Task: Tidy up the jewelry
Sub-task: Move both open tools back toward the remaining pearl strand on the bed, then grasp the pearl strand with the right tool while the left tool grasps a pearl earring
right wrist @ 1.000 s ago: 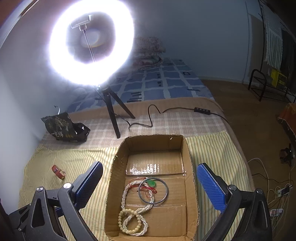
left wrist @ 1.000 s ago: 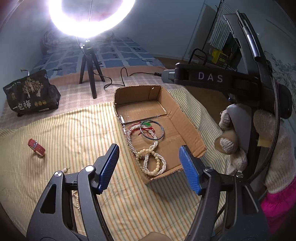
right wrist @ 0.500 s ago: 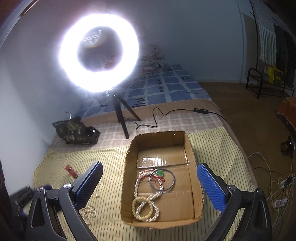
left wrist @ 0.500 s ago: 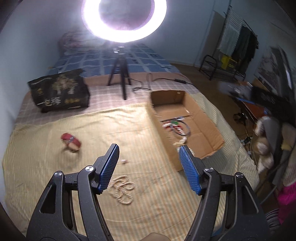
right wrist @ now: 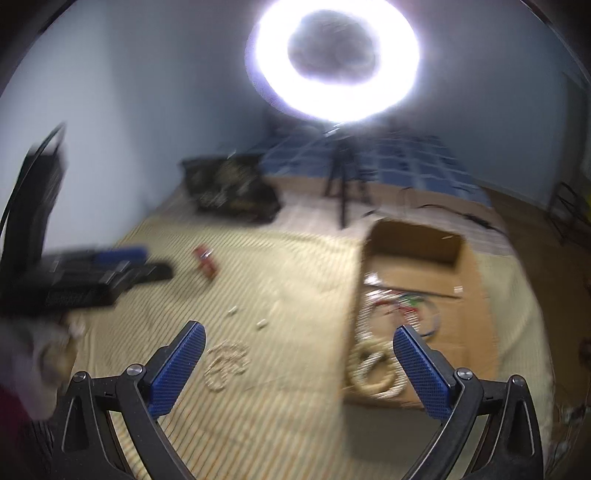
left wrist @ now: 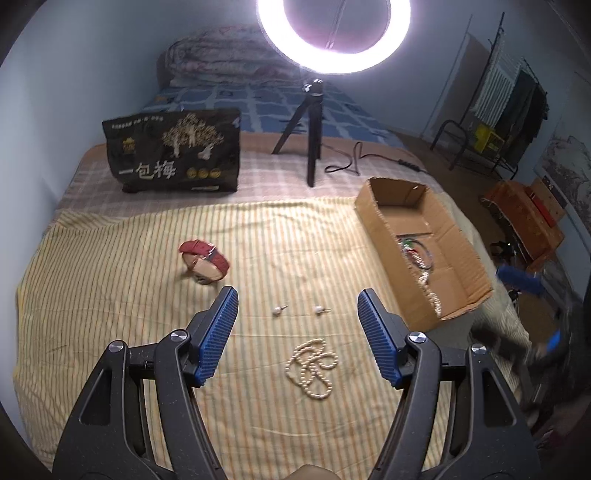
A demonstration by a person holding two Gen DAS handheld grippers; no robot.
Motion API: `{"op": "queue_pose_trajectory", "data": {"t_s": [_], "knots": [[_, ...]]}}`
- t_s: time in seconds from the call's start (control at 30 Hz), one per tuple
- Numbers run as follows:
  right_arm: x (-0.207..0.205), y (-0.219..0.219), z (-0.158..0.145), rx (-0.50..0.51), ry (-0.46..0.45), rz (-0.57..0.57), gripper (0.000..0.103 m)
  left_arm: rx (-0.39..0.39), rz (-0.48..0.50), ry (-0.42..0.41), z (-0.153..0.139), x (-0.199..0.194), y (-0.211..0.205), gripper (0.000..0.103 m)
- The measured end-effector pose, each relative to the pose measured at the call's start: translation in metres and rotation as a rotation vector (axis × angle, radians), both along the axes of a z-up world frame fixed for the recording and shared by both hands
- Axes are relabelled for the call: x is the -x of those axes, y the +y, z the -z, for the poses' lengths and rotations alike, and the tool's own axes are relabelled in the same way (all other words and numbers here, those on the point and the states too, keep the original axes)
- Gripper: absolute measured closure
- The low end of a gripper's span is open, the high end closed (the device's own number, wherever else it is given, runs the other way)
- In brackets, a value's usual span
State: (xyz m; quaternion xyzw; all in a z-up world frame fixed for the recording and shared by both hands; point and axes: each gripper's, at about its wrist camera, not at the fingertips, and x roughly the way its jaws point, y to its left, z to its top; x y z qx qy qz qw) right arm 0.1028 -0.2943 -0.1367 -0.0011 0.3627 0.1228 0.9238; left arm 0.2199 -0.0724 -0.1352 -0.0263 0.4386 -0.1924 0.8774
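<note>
A bed [left wrist: 74, 206] fills both views, its near part covered by a yellow striped sheet [left wrist: 122, 302]. A lit ring light [left wrist: 334, 35] on a black tripod [left wrist: 308, 136] stands at the far end, with a black printed bag [left wrist: 171, 151] upright to its left.

The left gripper [left wrist: 297, 314] points steeply down over the sheet, fingers [left wrist: 218, 336] spread apart with nothing between them. The right gripper [right wrist: 297, 363] also tilts downward, its fingers [right wrist: 177, 369] released and empty; its view is smeared by motion blur. In the left wrist view the right gripper shows only as a blurred dark and blue shape at the right edge.

An open cardboard box [left wrist: 469, 273] sits on the right side of the sheet. Inside it lie a long cream bead necklace [right wrist: 369, 369], coiled toward the near end, a dark thin hoop bangle [left wrist: 421, 254], and a red cord with a green piece [left wrist: 408, 245].

On the bare sheet outside the box, a red watch strap [left wrist: 205, 260] stands on edge in a loop to the left. A small pearl strand [left wrist: 312, 367] lies tangled in loops just below the left gripper's fingers. Two pearl stud earrings [left wrist: 277, 311] lie side by side but apart, between the strap and the strand.
</note>
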Motion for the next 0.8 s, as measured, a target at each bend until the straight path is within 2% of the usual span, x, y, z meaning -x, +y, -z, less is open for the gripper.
{"op": "queue_pose_trajectory", "data": {"t_s": [0.17,0.33,0.43,0.5,0.6,0.67,0.8], "knots": [[0.001,0.038,0.036,0.008,0.063,-0.075,0.000,0.012,-0.016,0.013,0.012,-0.010,0.014,0.034],[-0.005,0.061,0.066,0.057,0.104,-0.096,0.002,0.011,-0.008,0.065,0.039,-0.024,0.021,0.034],[-0.008,0.069,0.078,0.091,0.104,-0.104,0.006,-0.007,0.017,0.088,0.054,-0.030,0.020,0.051],[-0.011,0.070,0.084,0.082,0.113,-0.108,0.010,-0.006,0.019,0.112,0.065,-0.034,0.020,0.057],[-0.016,0.070,0.094,0.049,0.126,-0.108,0.012,0.020,0.018,0.143,0.078,-0.043,0.022,0.058],[-0.021,0.069,0.102,0.024,0.142,-0.097,0.016,0.033,0.027,0.153,0.083,-0.046,0.021,0.063],[-0.025,0.073,0.117,0.003,0.161,-0.112,0.019,0.029,0.069,0.160,0.093,-0.050,0.011,0.065]]}}
